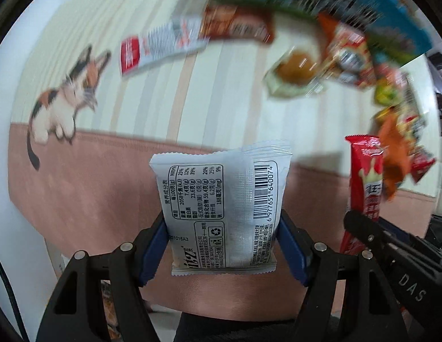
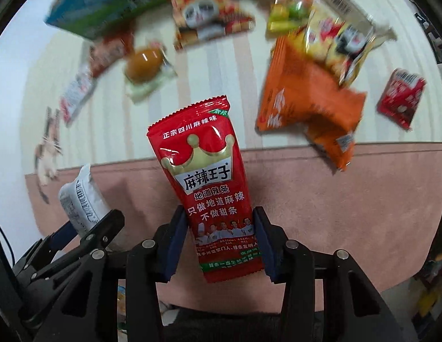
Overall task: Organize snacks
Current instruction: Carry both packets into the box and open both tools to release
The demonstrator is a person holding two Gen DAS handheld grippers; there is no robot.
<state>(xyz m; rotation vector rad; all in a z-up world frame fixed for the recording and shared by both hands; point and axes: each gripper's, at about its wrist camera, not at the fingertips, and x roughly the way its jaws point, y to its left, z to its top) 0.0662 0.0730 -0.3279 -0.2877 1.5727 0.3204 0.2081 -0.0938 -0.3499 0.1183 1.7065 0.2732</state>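
My left gripper (image 1: pixel 222 245) is shut on a white snack packet (image 1: pixel 221 199) with a barcode and nutrition table, held up above the mat. My right gripper (image 2: pixel 218 245) is shut on a red spicy-strip packet (image 2: pixel 209 176) with a gold crown. Each shows in the other view: the red packet (image 1: pixel 363 188) at the right of the left wrist view, the white packet (image 2: pixel 81 199) at the left of the right wrist view. Both are held side by side over the pink band of the mat (image 2: pixel 335 199).
Loose snacks lie on the striped cream mat (image 1: pixel 192 99): a blue-green box (image 2: pixel 101 2), a red-and-white bar (image 1: pixel 161 48), a wrapped brown egg (image 2: pixel 147 65), orange packets (image 2: pixel 303 97), a small red packet (image 2: pixel 400 97), colourful sweets (image 2: pixel 289 11). A cat picture (image 1: pixel 64 102) is at left.
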